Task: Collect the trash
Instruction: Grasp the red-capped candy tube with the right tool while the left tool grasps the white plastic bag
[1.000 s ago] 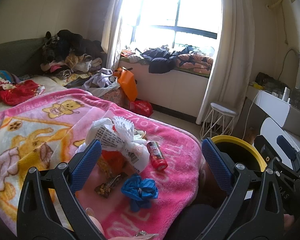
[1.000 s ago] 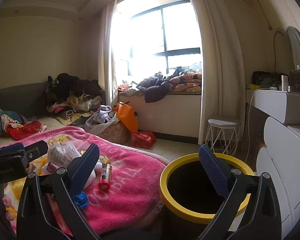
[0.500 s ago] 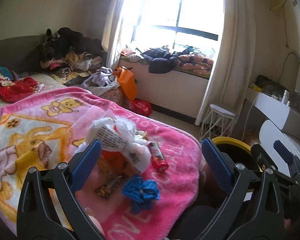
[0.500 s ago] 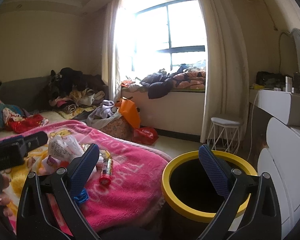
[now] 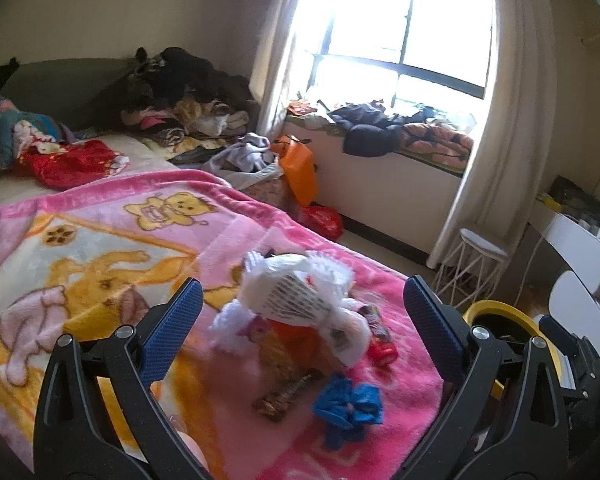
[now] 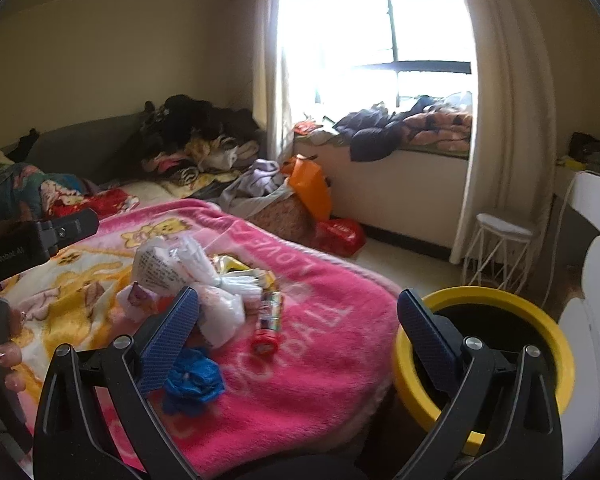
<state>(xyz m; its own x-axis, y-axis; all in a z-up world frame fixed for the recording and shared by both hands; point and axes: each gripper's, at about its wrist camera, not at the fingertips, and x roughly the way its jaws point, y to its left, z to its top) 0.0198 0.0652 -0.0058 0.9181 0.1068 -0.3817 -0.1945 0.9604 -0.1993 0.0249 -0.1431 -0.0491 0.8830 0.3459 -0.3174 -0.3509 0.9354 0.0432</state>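
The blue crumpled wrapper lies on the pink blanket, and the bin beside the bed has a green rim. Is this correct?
Not quite: the bin has a yellow rim, as the right wrist view shows. The blue crumpled wrapper does lie on the pink blanket, and the bin does stand beside the bed.

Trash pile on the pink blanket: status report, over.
Left gripper open, empty. Right gripper open, empty. Trash pile untouched on the pink blanket; yellow-rimmed bin open beside the bed. Nothing in the way.
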